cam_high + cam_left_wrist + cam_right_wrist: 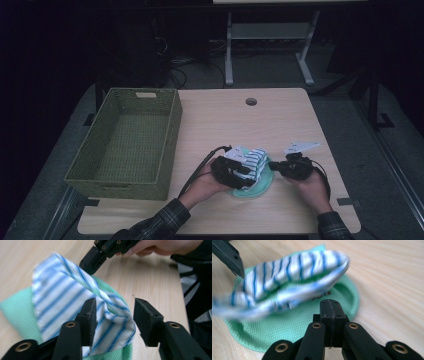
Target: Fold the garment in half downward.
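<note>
Striped cloth (253,163), white with blue lines, lies folded and partly lifted on top of a green cloth (260,184) near the front edge of the table (280,120), between the two hands. Left gripper (113,315): jaws spread apart, straddling a raised fold of the striped cloth, not closed on it. Right gripper (329,308): jaws pressed together with nothing between them, tip just beside the green cloth's edge. Judged step: folding or gathering the cloths, mid-handling. The next move seems to call for the left jaws to close on the fold, then a lift. Woven basket (131,140) stands at the left of the table, well apart from the cloths; nothing is visible inside it.
</note>
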`<action>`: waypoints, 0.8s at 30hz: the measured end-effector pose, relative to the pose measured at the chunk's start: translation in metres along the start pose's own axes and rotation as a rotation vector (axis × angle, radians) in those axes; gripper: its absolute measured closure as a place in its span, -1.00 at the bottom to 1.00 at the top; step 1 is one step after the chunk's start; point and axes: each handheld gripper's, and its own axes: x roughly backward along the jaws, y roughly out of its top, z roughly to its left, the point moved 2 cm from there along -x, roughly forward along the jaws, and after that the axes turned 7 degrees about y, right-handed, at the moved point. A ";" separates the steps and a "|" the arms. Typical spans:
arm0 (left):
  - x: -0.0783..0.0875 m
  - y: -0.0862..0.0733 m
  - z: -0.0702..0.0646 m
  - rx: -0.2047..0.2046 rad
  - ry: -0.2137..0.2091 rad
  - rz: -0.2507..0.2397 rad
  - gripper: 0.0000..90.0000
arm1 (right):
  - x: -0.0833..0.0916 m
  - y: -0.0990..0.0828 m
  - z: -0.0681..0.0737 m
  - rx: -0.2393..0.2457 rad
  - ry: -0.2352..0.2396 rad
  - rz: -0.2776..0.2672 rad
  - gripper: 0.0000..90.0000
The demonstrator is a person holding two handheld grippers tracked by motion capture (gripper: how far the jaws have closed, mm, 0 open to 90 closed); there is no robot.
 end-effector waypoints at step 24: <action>0.035 -0.033 0.032 0.122 0.167 0.083 0.98 | -0.033 0.057 0.015 0.083 0.073 -0.033 1.00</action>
